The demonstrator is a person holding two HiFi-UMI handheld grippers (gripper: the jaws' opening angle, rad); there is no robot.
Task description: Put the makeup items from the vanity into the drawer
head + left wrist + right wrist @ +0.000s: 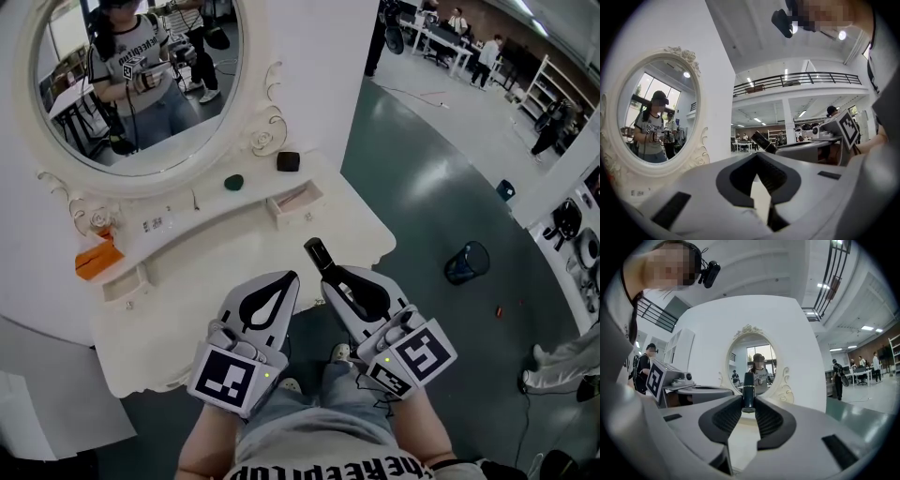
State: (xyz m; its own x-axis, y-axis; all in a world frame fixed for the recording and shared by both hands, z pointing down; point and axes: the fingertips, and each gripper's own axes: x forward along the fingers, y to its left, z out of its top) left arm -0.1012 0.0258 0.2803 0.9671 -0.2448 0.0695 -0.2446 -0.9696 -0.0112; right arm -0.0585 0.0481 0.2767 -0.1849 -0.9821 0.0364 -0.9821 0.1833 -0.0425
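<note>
My right gripper hovers over the front edge of the white vanity, shut on a dark slim makeup tube that sticks up past its tips. In the right gripper view the tube stands upright between the fingertips. My left gripper is beside it, shut and empty; its tips meet in the left gripper view. On the vanity top lie a green item, a black box and an orange item. A small drawer stands open at the right.
A second small drawer is open at the vanity's left. The oval mirror rises behind the top. A dark bin stands on the green floor to the right. People stand far off in the hall.
</note>
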